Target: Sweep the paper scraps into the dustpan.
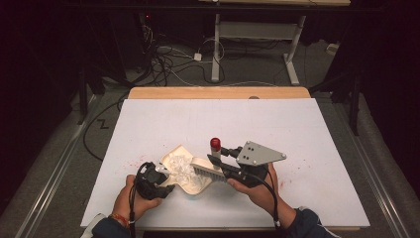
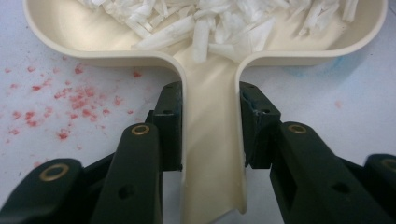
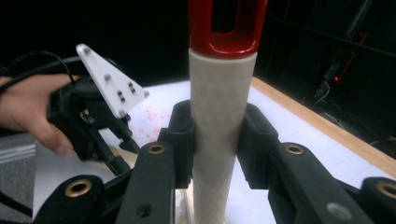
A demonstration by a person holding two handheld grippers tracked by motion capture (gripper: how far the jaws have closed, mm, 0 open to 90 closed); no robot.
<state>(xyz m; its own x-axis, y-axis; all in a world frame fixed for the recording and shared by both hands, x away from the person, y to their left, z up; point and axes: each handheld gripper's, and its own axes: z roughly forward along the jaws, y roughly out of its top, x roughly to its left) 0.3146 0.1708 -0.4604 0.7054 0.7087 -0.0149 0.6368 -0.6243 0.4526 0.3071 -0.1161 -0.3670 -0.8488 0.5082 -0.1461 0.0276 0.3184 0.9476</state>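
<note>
Dark surroundings frame a white surface (image 1: pixel 297 148) at mid-frame, with a wooden edge along its far side and cables on the floor beyond. Faint red specks (image 2: pixel 70 105) mark the surface at left in the left gripper view.

A cream dustpan (image 1: pixel 184 171) lies at lower centre of the high view, loaded with white translucent shreds (image 2: pixel 224 23). The left hand-held gripper (image 1: pixel 154 183) is clamped on the dustpan's channel-shaped handle (image 2: pixel 210 154), one pad on each side wall. The right hand-held gripper (image 1: pixel 225 166) is closed on the cream shaft of a small brush (image 3: pixel 218 140) with a red cap (image 1: pixel 215 144); its bristle head sits at the pan's right rim.

Judgement: the pan looks like light, stiff, smooth plastic, and the handle grip just below the bowl seems sound; tilting would likely spill the shreds, which appear very light and loose. The brush shaft appears rigid and faintly textured; mid-shaft is a fair hold.

No brand, label or legible writing is visible on any item.
</note>
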